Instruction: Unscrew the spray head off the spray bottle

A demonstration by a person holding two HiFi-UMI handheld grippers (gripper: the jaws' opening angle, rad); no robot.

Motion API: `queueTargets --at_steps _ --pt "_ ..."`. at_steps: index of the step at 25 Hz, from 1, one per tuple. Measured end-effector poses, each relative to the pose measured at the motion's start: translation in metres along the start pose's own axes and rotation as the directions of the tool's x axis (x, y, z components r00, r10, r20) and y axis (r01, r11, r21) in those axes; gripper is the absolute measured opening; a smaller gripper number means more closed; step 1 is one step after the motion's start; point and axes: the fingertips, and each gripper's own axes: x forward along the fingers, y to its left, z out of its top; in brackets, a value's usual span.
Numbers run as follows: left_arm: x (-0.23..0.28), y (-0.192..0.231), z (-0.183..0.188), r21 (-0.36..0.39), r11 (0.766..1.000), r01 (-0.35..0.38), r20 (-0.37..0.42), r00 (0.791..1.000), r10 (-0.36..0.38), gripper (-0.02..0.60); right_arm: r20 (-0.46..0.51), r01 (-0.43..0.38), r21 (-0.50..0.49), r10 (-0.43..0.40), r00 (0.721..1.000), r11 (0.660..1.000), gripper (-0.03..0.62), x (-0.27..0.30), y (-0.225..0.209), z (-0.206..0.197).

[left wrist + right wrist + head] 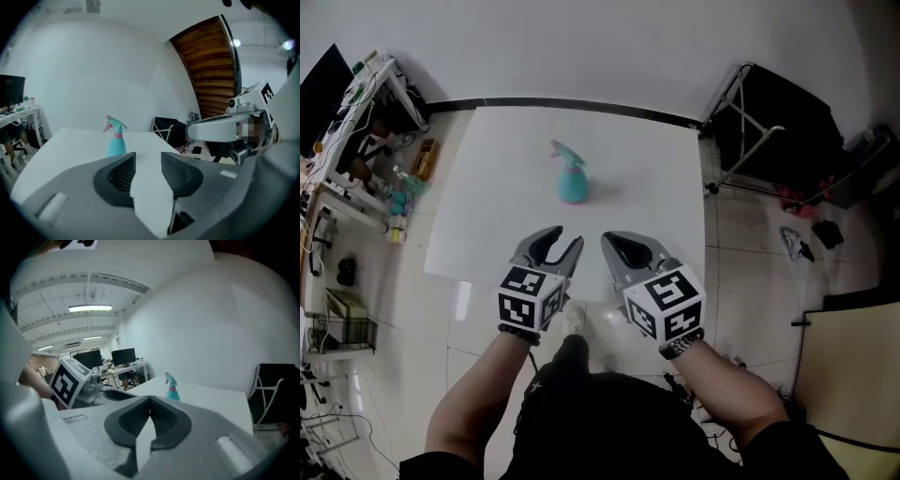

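A teal spray bottle (572, 181) with a teal spray head and pink collar stands upright near the middle of the white table (487, 216). It also shows in the left gripper view as the bottle (115, 138) and small in the right gripper view as the bottle (172, 388). My left gripper (565, 240) hovers over the table's near edge, well short of the bottle, jaws apart with nothing between them. My right gripper (608, 239) is beside it, jaws shut and empty.
A black folding stand (769, 131) is at the table's right. Desks with monitors and clutter (356, 141) line the left. The person's legs and a shoe (574, 319) are below the near table edge.
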Motion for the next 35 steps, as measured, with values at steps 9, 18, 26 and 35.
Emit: queueTargets --at_steps 9,18,26,35 --pt "0.035 0.033 -0.004 0.012 1.0 0.009 -0.055 0.998 -0.009 0.275 -0.028 0.031 0.018 -0.031 0.999 0.999 -0.009 0.033 -0.02 0.007" --pt "0.076 0.07 -0.013 0.067 0.998 -0.009 -0.088 0.996 0.015 0.345 -0.076 0.068 0.034 -0.066 0.995 0.997 -0.009 0.057 -0.041 0.002" --pt "0.111 0.091 -0.024 0.117 0.993 -0.014 -0.125 0.992 0.029 0.427 -0.113 0.097 0.062 -0.09 0.99 0.993 -0.009 0.072 -0.056 -0.009" --pt "0.147 0.104 -0.045 0.149 0.989 0.013 -0.191 0.981 0.016 0.456 -0.142 0.13 0.087 -0.117 0.983 0.988 -0.009 0.082 -0.072 -0.019"
